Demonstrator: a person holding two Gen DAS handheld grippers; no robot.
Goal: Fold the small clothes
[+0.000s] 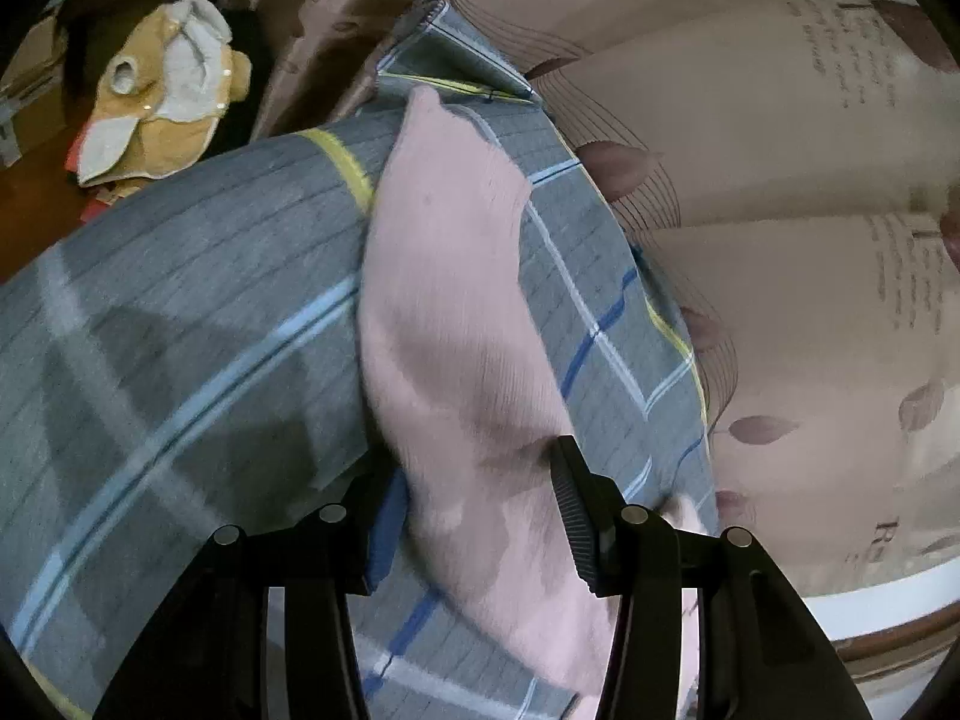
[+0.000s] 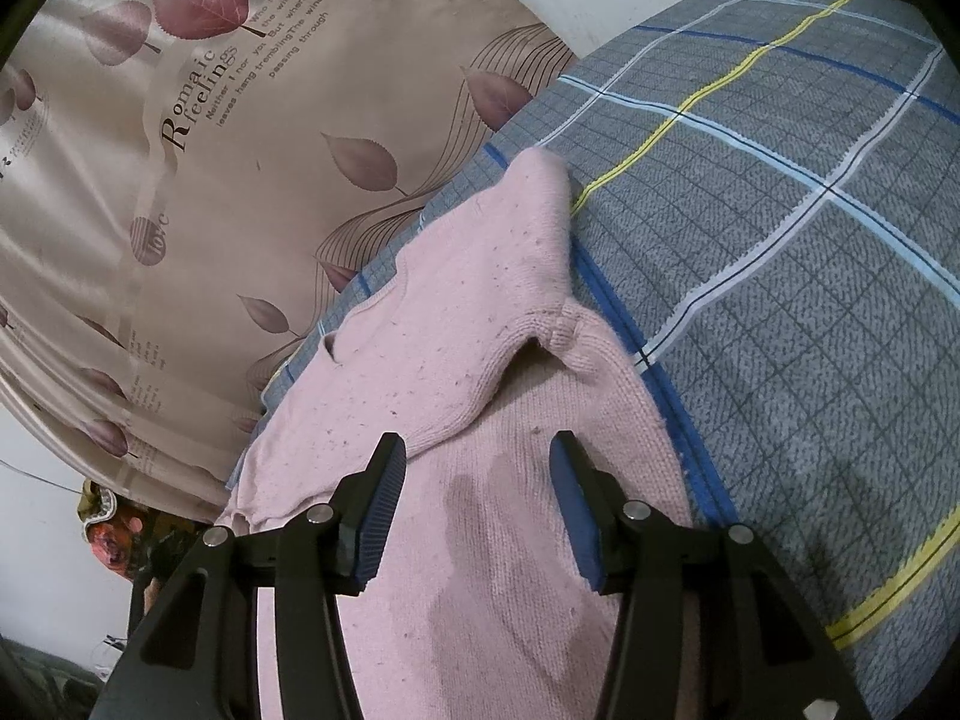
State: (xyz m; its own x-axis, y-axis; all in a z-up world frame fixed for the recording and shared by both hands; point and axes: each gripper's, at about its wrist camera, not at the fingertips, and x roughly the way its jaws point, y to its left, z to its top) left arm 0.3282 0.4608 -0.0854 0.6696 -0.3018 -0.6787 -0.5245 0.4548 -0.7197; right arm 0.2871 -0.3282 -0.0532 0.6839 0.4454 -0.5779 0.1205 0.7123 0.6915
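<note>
One pink sweater [image 2: 480, 360], one plaid blanket [image 2: 780, 240], two claws [image 1: 474, 516] [image 2: 474, 510]

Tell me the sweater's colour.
Pale pink sweater, with a darker patch; clearest in the right wrist view.

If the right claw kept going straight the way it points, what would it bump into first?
Most likely the pink sweater, which lies right ahead of the open right claw on the grey plaid blanket. Exact depth is hard to judge.

A grey woven blanket [image 2: 780, 276] checked with pale-blue, dark-blue and yellow lines covers the surface. A pale-pink knitted sweater [image 2: 480, 372] lies directly on it, near the blanket's curtain-side edge.
</note>
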